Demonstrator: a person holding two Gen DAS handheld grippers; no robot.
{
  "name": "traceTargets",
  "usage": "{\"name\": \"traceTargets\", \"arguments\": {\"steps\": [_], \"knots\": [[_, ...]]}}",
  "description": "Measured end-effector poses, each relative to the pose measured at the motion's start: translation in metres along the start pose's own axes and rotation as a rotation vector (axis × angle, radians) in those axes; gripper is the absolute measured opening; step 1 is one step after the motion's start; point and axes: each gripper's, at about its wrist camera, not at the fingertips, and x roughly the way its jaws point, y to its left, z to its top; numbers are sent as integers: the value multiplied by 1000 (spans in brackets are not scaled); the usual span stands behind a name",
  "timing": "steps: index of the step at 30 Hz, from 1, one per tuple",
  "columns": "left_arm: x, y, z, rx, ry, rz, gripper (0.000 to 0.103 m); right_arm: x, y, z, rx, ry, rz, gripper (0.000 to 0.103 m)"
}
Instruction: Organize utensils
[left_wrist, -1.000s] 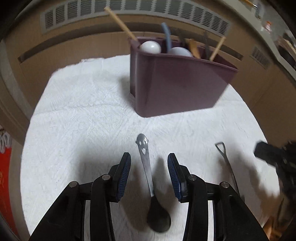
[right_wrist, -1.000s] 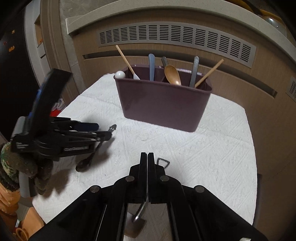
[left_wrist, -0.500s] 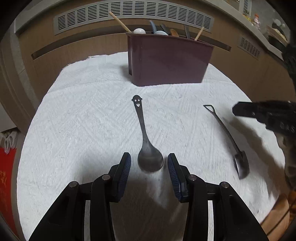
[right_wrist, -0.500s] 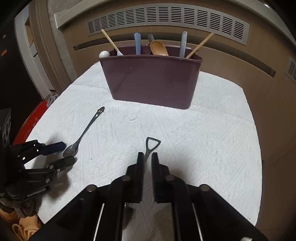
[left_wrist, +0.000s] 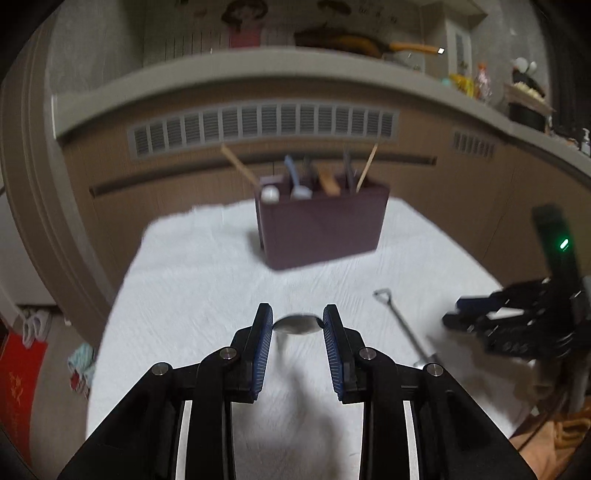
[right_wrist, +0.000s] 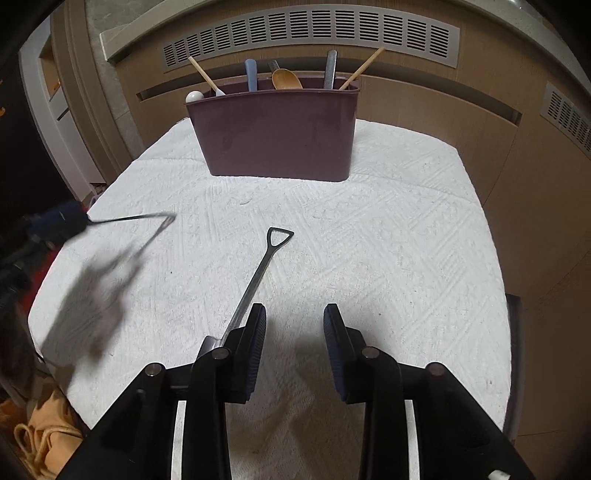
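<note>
White-cloth bench (right_wrist: 388, 240): left gripper (left_wrist: 297, 321), jaws clamped on spoon (left_wrist: 297, 325), has lifted it off.

Right gripper (right_wrist: 294, 321), jaws now apart, released shovel spoon (right_wrist: 258, 275); holder (right_wrist: 275, 134) next.

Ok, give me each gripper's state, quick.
Left gripper: shut on the spoon, gripping its bowl, lifted off the cloth.
Right gripper: open, holding nothing; the shovel spoon lies beside it.
</note>
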Motion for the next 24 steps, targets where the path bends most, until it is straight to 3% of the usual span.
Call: {"name": "traceTargets", "arguments": {"steps": [4, 9, 10, 12, 18, 21, 24], "knots": [[-13, -3, 17, 12, -48, -12, 29, -5, 2, -1, -8, -16, 6, 34], [-2, 0, 18, -17, -4, -25, 29, -12, 8, -5, -65, -25, 4, 35], [0, 0, 16, -22, 6, -30, 29, -14, 10, -9, -93, -17, 16, 37], [2, 1, 14, -30, 17, -38, 29, -16, 17, -21, -167, 15, 48, 54], [5, 3, 12, -43, 22, -54, 29, -8, 33, -48, -255, 81, 98, 56], [3, 6, 11, -51, 27, -60, 29, -16, 33, -39, -309, 27, 43, 52], [3, 12, 11, -70, 31, -67, 29, -15, 35, -29, -461, -8, -45, 52]]}}
